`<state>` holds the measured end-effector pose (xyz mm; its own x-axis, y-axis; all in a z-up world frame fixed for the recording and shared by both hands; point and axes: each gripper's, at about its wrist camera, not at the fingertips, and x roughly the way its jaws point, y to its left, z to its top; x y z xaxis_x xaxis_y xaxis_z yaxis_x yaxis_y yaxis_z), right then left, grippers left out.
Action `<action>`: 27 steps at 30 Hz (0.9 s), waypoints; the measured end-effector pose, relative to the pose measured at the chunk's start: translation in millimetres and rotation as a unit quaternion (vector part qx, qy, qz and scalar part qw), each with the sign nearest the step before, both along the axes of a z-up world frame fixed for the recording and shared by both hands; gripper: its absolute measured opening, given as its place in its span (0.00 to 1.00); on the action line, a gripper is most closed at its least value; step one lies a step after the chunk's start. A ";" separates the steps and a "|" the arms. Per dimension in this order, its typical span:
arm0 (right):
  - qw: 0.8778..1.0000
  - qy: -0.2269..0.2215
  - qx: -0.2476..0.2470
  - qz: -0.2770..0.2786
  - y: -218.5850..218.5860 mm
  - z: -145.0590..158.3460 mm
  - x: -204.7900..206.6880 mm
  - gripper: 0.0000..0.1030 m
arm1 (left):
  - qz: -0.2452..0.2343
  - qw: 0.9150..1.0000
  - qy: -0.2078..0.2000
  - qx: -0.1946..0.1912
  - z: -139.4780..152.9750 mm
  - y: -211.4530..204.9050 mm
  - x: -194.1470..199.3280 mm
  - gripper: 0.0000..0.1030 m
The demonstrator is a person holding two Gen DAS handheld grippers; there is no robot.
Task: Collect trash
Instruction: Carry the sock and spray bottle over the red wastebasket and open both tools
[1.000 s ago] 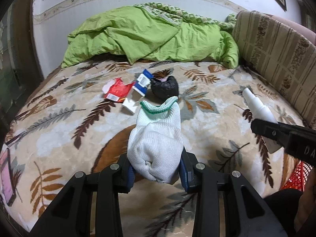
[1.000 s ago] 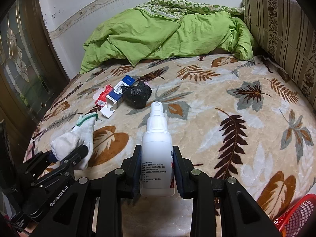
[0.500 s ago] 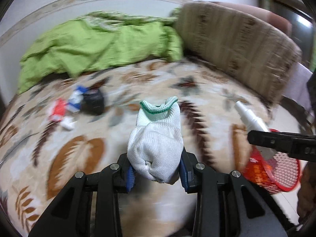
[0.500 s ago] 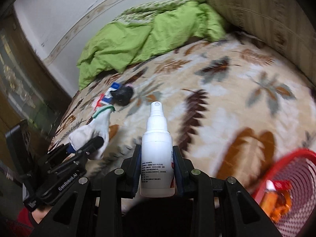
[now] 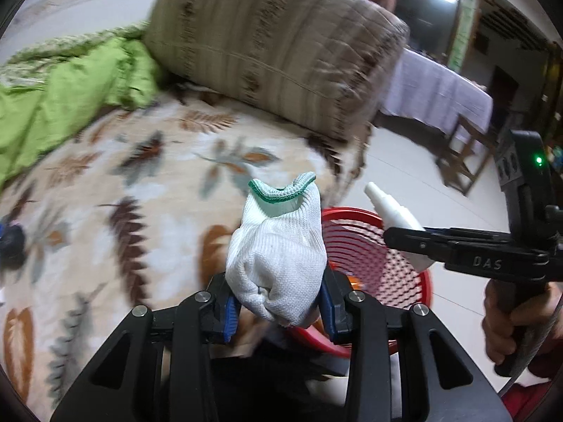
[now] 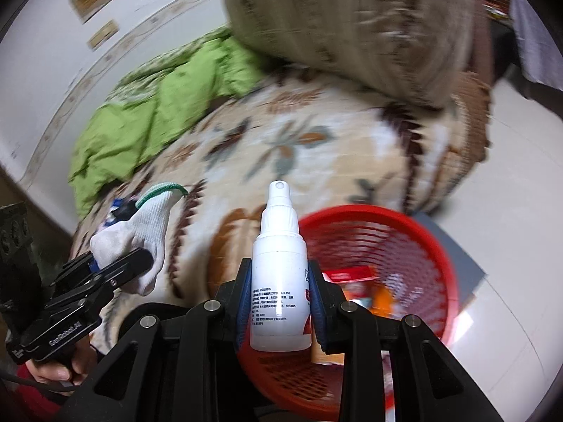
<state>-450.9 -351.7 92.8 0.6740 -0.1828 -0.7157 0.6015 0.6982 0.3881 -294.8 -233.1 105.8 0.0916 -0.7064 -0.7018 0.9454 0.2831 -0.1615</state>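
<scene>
The left tongs (image 5: 278, 307) are clamped on a balled white work glove (image 5: 278, 256) with a green cuff; the right tongs (image 6: 279, 302) are clamped on a white spray bottle (image 6: 279, 263), nozzle up. A red mesh basket (image 6: 415, 246) sits on the floor just beyond and below both pairs, some wrappers already inside. To drop cleanly, I judge each pair should be centred over the basket's mouth before letting go, 1 item at a time, since the glove may snag on the pads. Past the tongs lies a bed (image 5: 123, 183) under a leaf-print blanket, a striped bolster (image 5: 274, 49) and a green quilt (image 6: 158, 105) farther back, with pale floor tiles to the right.
</scene>
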 end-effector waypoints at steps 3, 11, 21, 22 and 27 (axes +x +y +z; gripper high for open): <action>1.000 0.007 0.009 -0.025 -10.8 -5.7 -8.8 0.31 | -0.026 0.999 0.017 0.017 -9.1 -23.7 -10.4 0.40; 0.999 0.012 0.007 -0.044 -23.3 -5.8 -12.5 0.44 | -0.001 1.000 0.029 0.008 -3.4 -15.6 0.5 0.65; 0.998 -0.025 -0.012 0.049 8.9 15.1 49.2 0.47 | 0.125 0.991 0.041 -0.017 5.5 57.7 65.0 0.66; 0.998 -0.027 -0.012 0.060 13.9 16.4 57.9 0.47 | 0.139 0.989 0.044 -0.017 5.0 66.7 73.3 0.66; 0.992 -0.024 -0.013 0.119 39.8 15.3 104.2 0.47 | 0.223 0.972 0.068 -0.013 -5.2 118.2 119.6 0.67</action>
<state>-346.7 -311.9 108.1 0.7329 -0.0313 -0.6796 0.3993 0.8286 0.3924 -175.2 -114.9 100.6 0.3007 -0.6360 -0.7106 0.6992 0.6538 -0.2893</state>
